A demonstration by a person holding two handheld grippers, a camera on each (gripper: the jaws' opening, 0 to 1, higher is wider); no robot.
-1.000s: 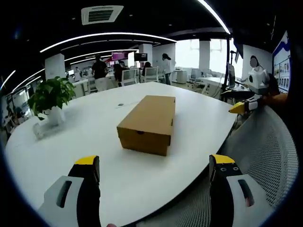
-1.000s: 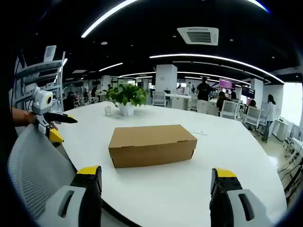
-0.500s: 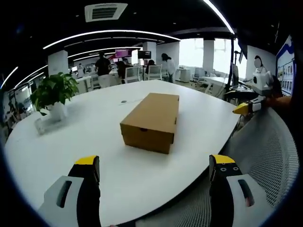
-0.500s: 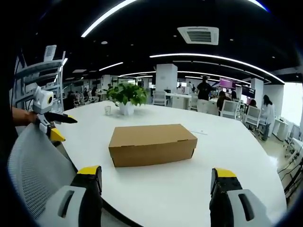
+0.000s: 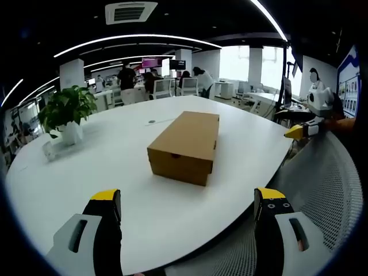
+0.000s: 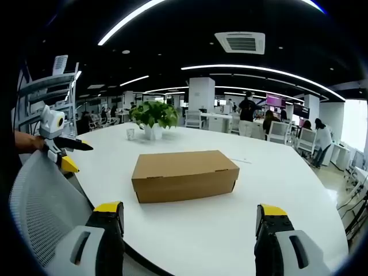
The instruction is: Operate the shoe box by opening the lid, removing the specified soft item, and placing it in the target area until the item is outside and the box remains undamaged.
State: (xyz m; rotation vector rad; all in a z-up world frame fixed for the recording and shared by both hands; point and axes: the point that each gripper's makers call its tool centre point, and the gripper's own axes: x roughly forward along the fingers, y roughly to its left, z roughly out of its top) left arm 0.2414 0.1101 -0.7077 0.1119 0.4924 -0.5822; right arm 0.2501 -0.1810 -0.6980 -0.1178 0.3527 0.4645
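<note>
Both grippers are hovering short of the white desk (image 5: 115, 167), with nothing between their jaws. The left gripper (image 5: 187, 215) is holding its jaws spread wide, yellow tips up, aimed at the near corner of the shoe box (image 5: 185, 146). The right gripper (image 6: 187, 227) is likewise standing wide open, facing one long side of the shoe box (image 6: 184, 174).

The shoe box is sitting flat on the desk near its middle, lid down and closed, well apart from both sets of jaws. No soft item is showing outside it.

In the left gripper view, the right gripper (image 5: 300, 131) is coming in at the far right edge, above a grey mesh chair back (image 5: 328, 190); its yellow tip is pointing toward the desk. In the right gripper view, the left gripper (image 6: 62, 150) is appearing at the left edge, beside a mesh chair back (image 6: 43, 201); whether its jaws are parted cannot be judged from there.

A potted plant (image 5: 66, 112) is standing on the far left of the desk in the left gripper view; in the right gripper view the same potted plant (image 6: 153, 118) is sitting beyond the box. That view is also showing a small glass (image 6: 131, 134) just left of the plant. People are standing at office desks in the background of both views.
</note>
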